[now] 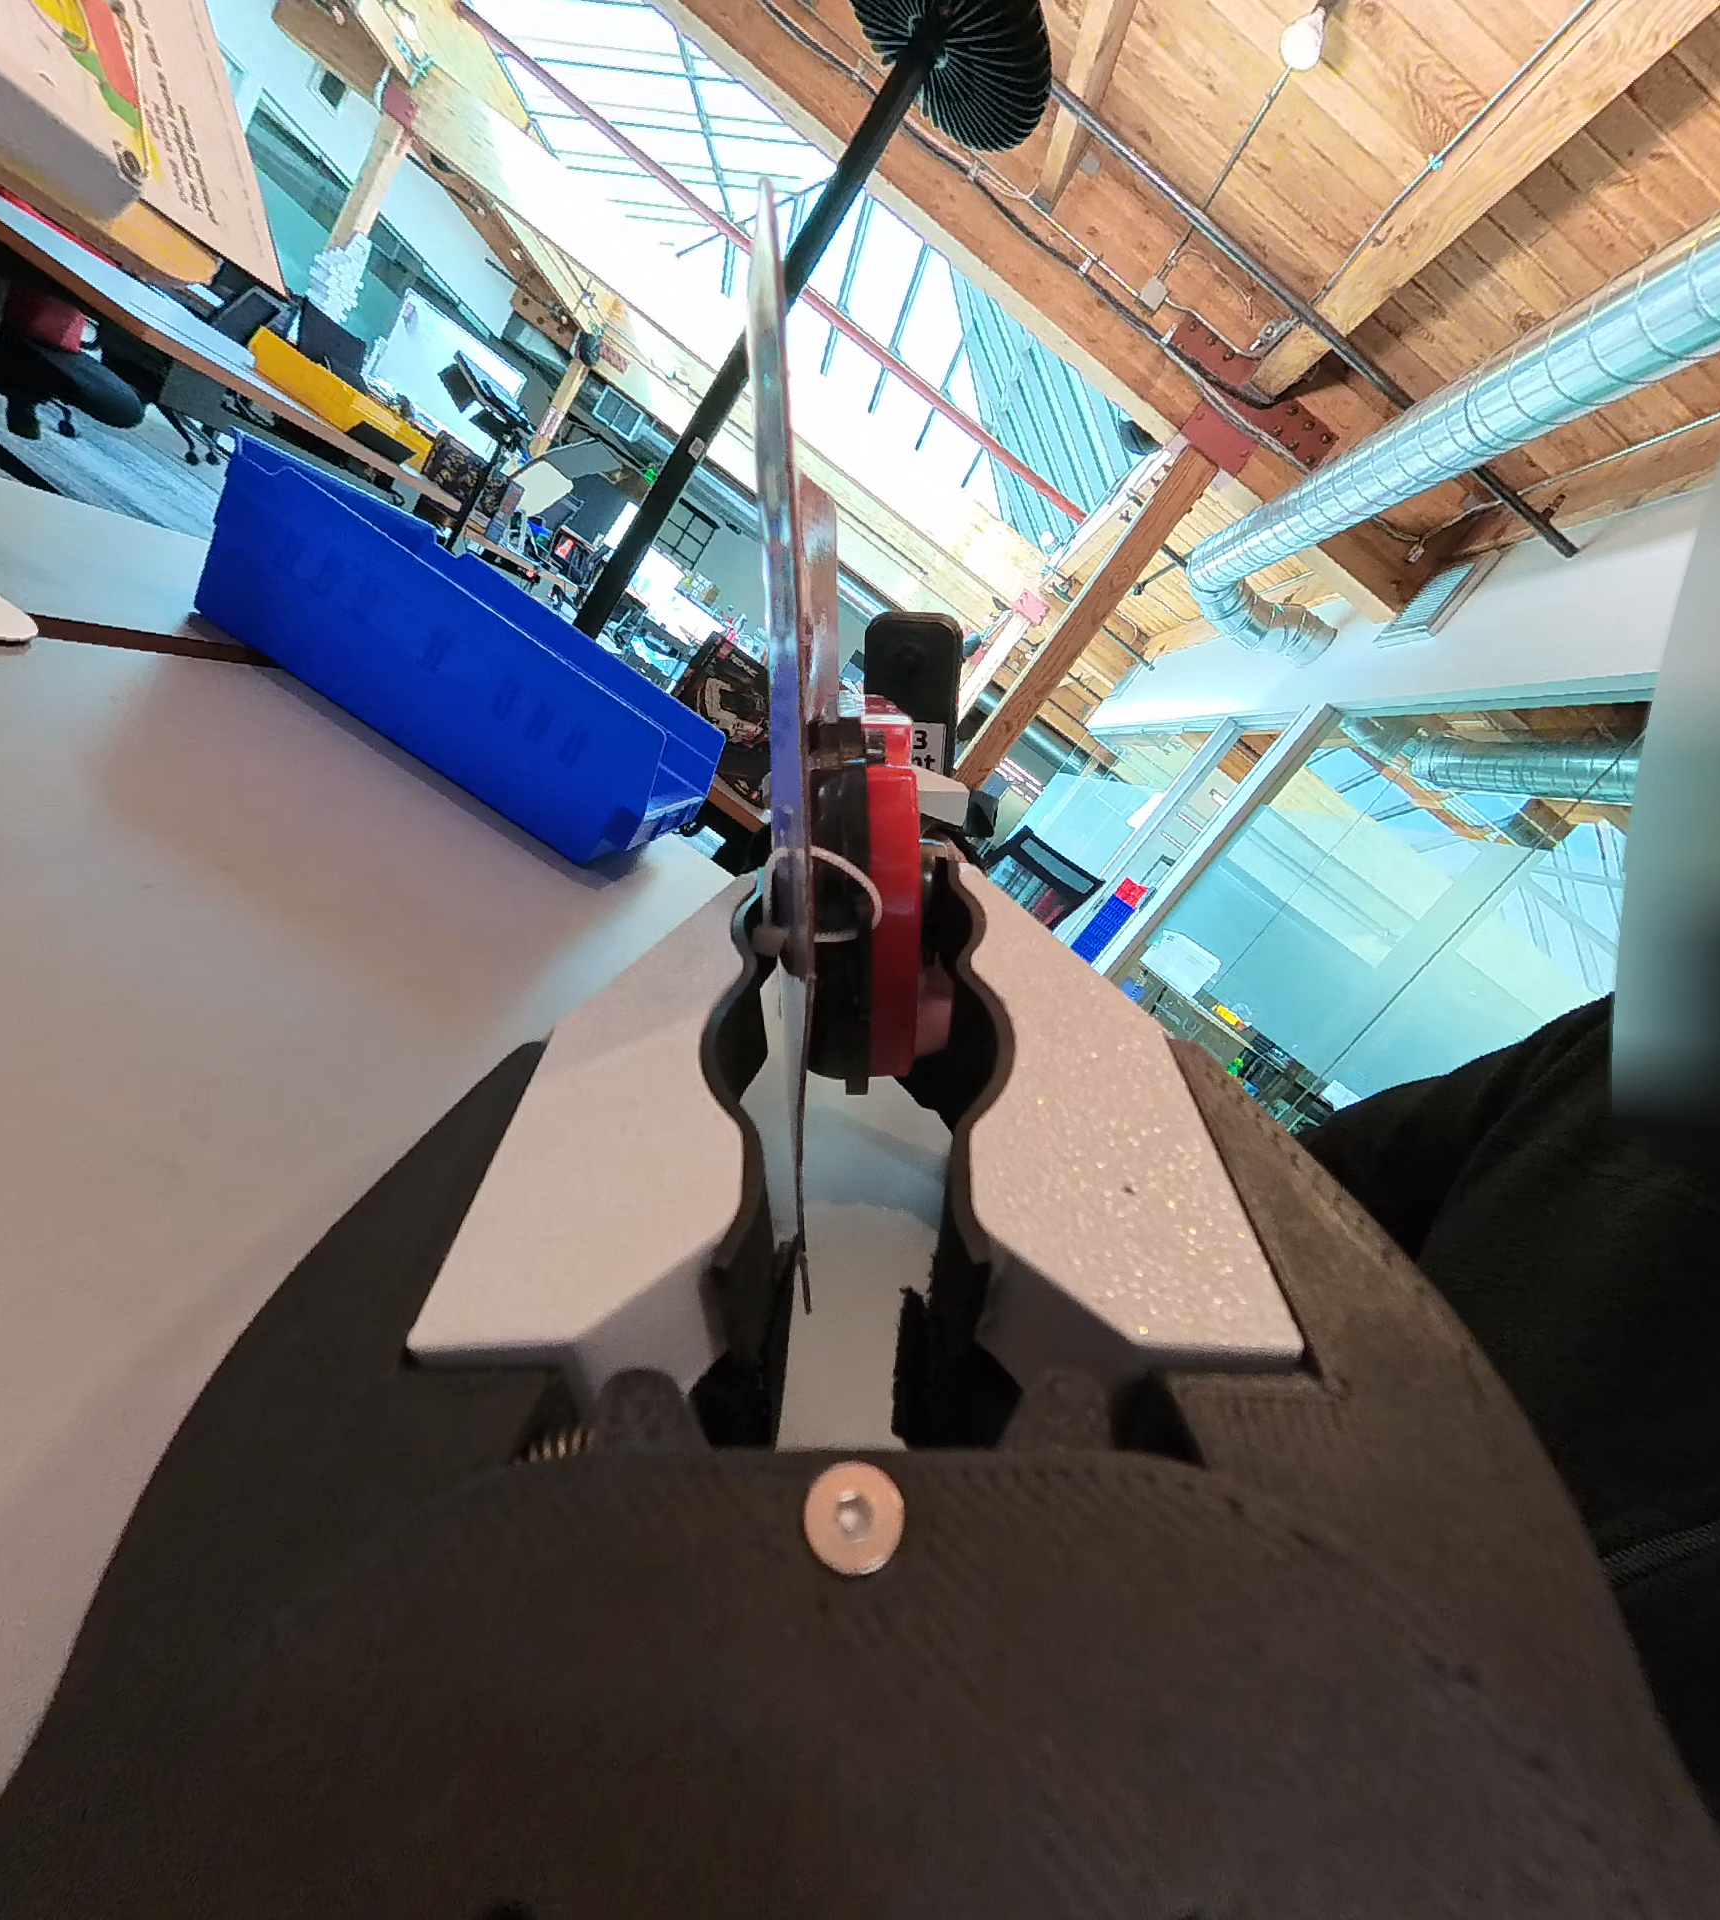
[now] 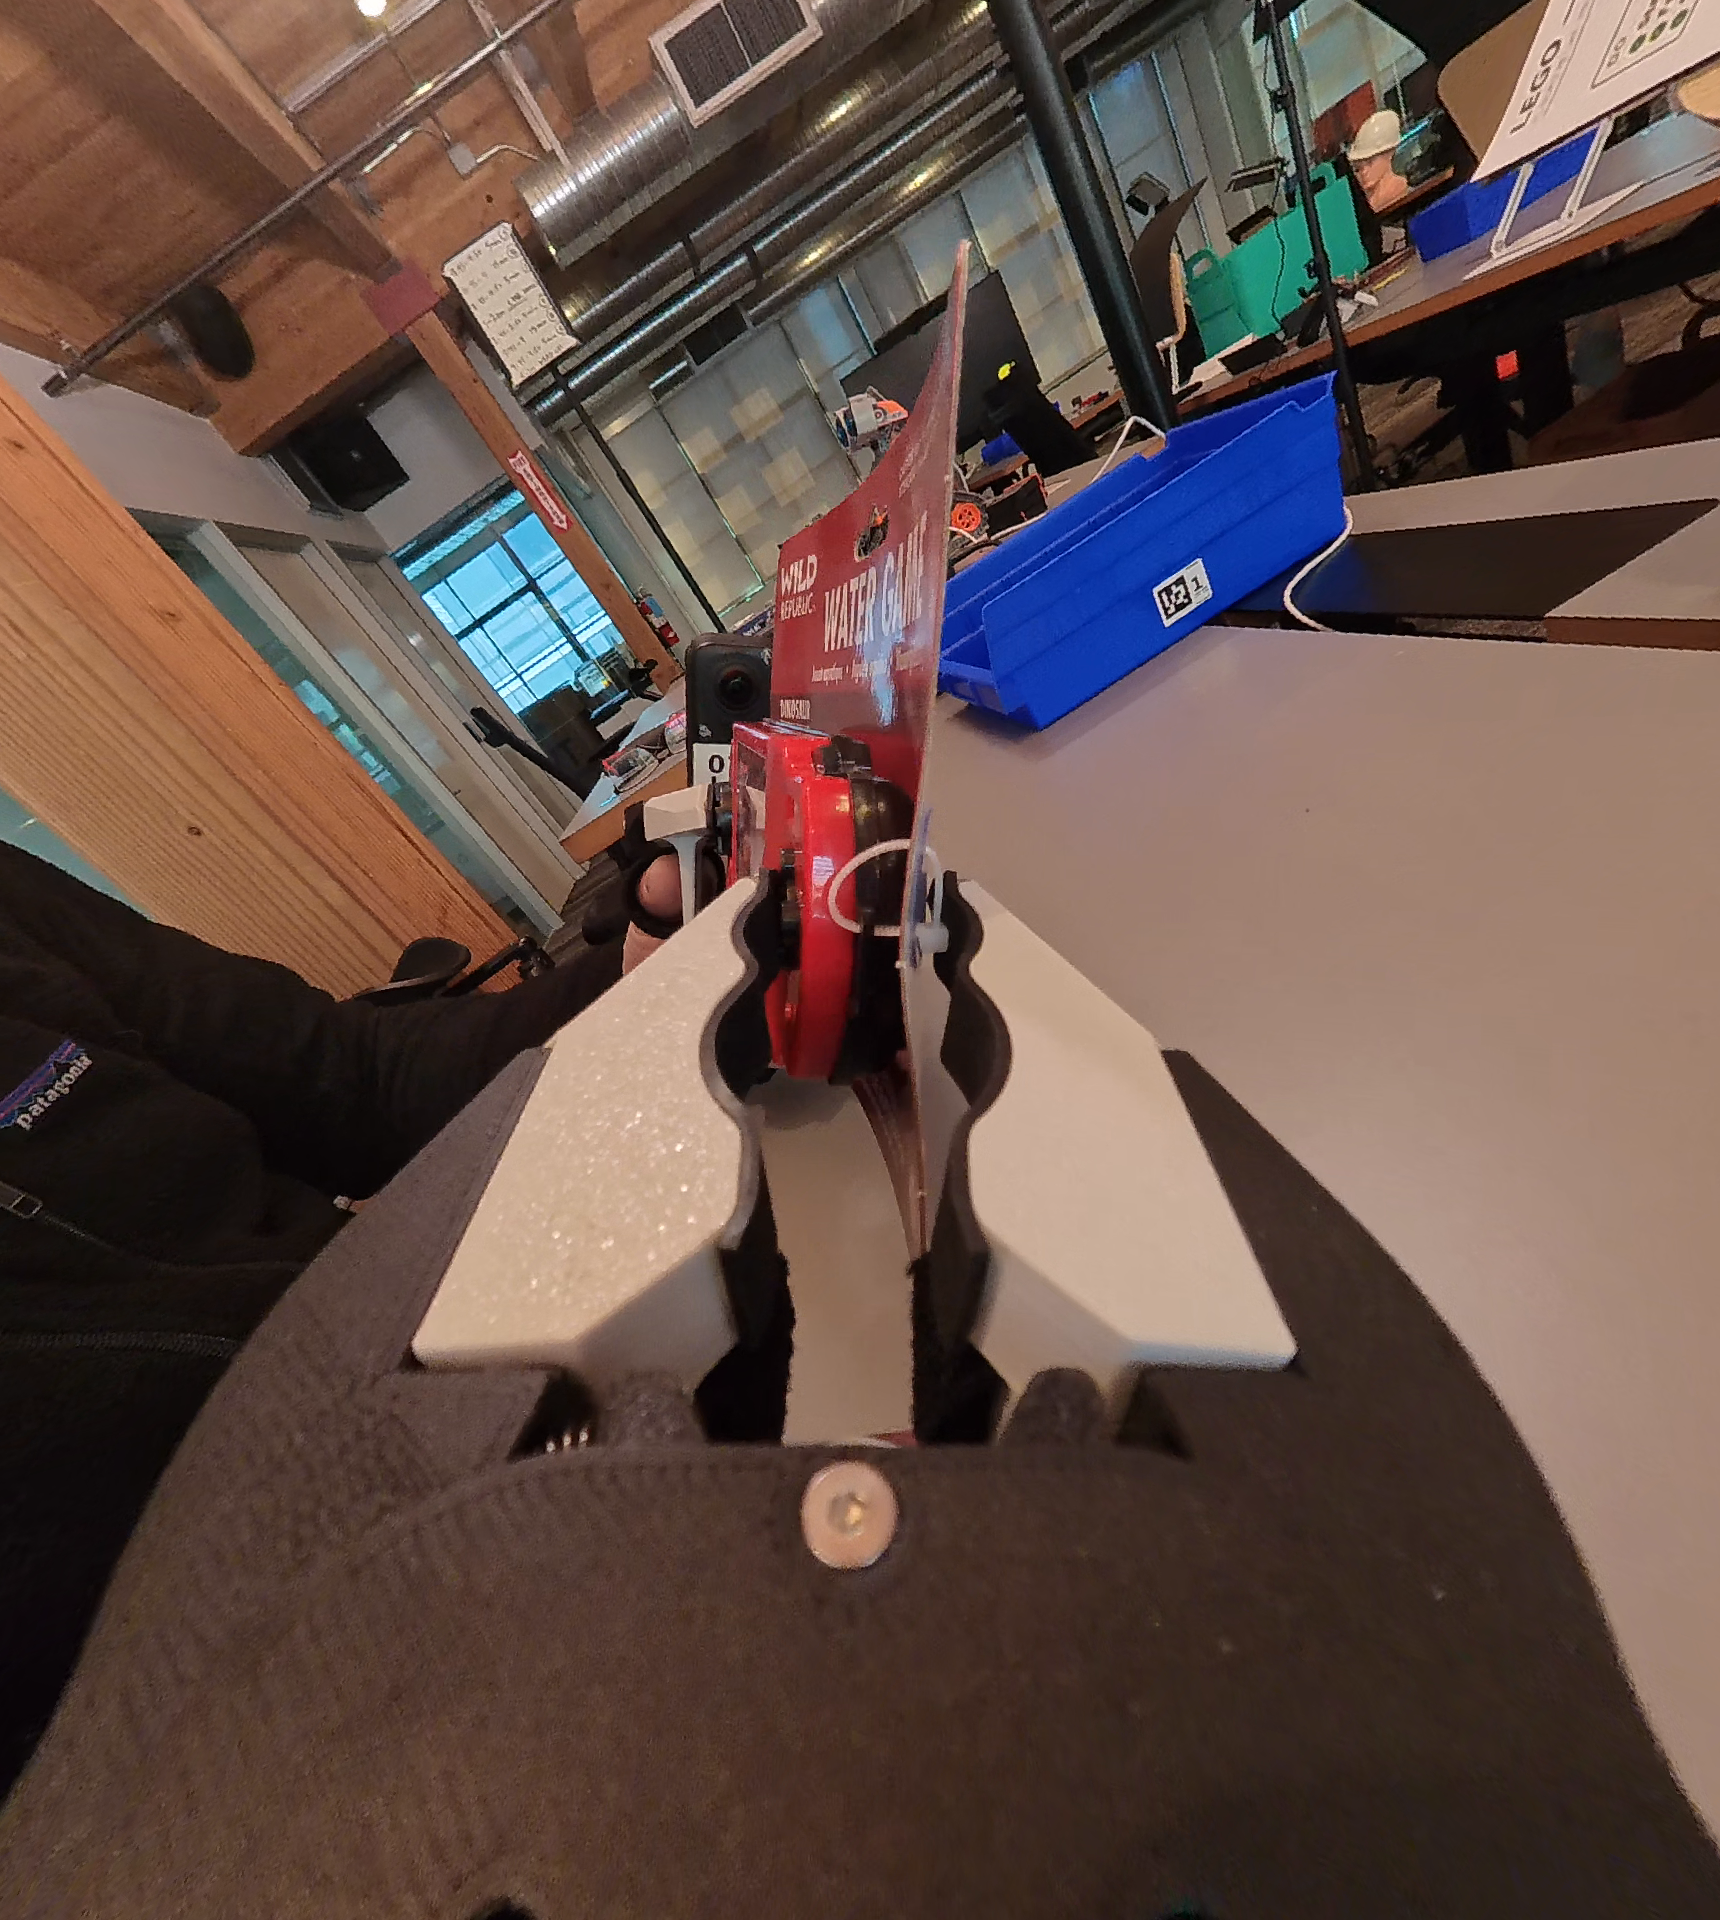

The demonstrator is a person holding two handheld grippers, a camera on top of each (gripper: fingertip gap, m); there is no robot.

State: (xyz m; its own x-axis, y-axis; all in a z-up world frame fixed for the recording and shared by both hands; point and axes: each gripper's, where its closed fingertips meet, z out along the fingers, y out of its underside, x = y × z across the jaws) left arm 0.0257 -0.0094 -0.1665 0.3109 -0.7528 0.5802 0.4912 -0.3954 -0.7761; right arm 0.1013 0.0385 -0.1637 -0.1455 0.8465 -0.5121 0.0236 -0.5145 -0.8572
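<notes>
A red and black toy (image 1: 892, 883) is fixed with a white zip tie to a red backing card (image 1: 778, 520), which stands edge-on and upright above the grey table (image 1: 160, 935). My left gripper (image 1: 851, 894) is shut on the toy and card from one side. My right gripper (image 2: 851, 899) is shut on the same toy (image 2: 820, 935) and card (image 2: 887, 582) from the opposite side. Each view shows the other gripper's camera just beyond the toy, in the left wrist view (image 1: 913, 665) and in the right wrist view (image 2: 726, 686).
A blue plastic bin (image 1: 420, 644) sits on the table beyond the toy; it also shows in the right wrist view (image 2: 1147, 582) with a white cable (image 2: 1313, 582) beside it. A person's dark sleeve (image 2: 160, 1091) and a hand (image 2: 658, 894) are close by.
</notes>
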